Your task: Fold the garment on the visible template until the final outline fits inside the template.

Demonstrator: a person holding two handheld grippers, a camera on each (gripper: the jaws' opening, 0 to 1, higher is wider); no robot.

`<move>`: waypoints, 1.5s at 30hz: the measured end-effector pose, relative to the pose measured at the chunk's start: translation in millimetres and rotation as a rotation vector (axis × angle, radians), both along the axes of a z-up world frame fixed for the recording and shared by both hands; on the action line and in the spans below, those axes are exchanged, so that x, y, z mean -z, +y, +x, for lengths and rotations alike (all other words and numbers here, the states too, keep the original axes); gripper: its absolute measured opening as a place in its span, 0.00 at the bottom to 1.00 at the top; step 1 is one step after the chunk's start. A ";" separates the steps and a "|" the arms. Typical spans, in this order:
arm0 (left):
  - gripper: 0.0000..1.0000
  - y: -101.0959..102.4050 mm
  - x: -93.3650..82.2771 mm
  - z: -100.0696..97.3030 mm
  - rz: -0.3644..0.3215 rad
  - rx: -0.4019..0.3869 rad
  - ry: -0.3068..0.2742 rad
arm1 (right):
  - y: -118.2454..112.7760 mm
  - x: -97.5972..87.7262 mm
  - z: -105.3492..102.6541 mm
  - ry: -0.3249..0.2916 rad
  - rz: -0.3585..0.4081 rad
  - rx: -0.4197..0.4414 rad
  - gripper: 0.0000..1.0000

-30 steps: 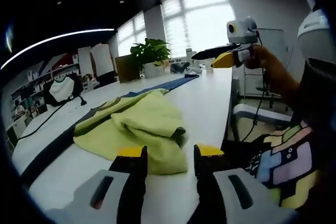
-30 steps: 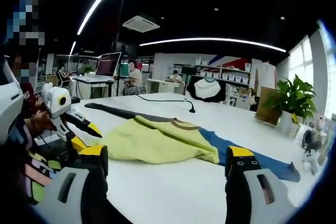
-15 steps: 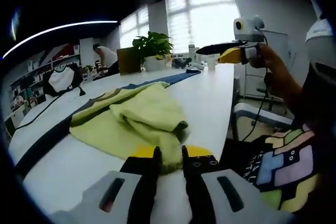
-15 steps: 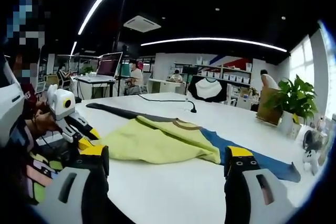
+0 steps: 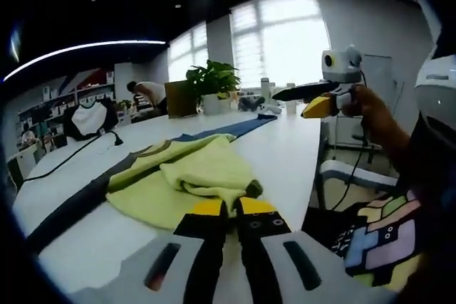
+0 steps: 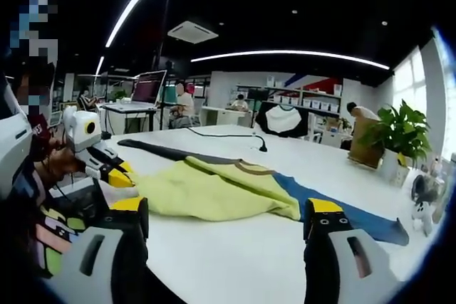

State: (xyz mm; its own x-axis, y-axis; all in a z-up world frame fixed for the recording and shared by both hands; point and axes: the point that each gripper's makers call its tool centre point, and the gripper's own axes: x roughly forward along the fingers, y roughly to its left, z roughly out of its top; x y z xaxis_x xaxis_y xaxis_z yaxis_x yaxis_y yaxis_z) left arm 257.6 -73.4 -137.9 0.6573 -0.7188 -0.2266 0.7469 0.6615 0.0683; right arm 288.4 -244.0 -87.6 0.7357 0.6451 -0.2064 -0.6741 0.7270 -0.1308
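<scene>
A yellow-green garment [image 5: 192, 172] lies bunched on the white table [image 5: 285, 147], over a long dark and blue template strip [image 5: 242, 127]. My left gripper [image 5: 228, 208] is at the garment's near corner, its jaws pressed together on the cloth edge. In the right gripper view the garment [image 6: 214, 190] spreads across the strip [image 6: 349, 215], and the left gripper [image 6: 120, 174] sits at its left edge in a hand. My right gripper [image 6: 226, 210] stands open in front of the garment, nothing between its jaws. It also hangs in the air as the right gripper [image 5: 291, 102] beyond the table edge.
A potted plant [image 5: 212, 80] and small items stand at the table's far end. A black cable [image 6: 228, 135] runs over the table behind the garment. A chair [image 5: 342, 170] sits beside the table edge. People work at desks in the background.
My left gripper went from open around the garment's near corner to shut on it, and the corner looks slightly raised. The right gripper stays open and nearly still.
</scene>
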 end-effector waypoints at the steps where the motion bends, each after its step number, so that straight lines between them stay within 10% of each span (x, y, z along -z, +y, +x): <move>1: 0.06 -0.4 -3.2 0.3 -0.002 0.002 -0.006 | 1.0 0.8 -0.4 0.002 -0.002 -0.004 0.93; 38: 0.06 3.1 -127.3 53.4 -0.068 -0.081 -0.206 | 89.9 32.0 -8.7 0.076 -0.062 -0.133 0.79; 45: 0.06 -0.8 -148.5 64.0 -0.103 -0.089 -0.215 | 92.2 37.8 4.4 0.128 0.004 -0.005 0.73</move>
State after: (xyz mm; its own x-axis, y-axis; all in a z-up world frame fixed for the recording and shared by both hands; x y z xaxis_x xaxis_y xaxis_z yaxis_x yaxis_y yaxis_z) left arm 321.5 -74.2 10.7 0.7441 -0.6680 -0.0035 0.6611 0.7356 0.1480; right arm 292.8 -151.9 -125.5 0.7000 0.6499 -0.2960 -0.6889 0.7237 -0.0405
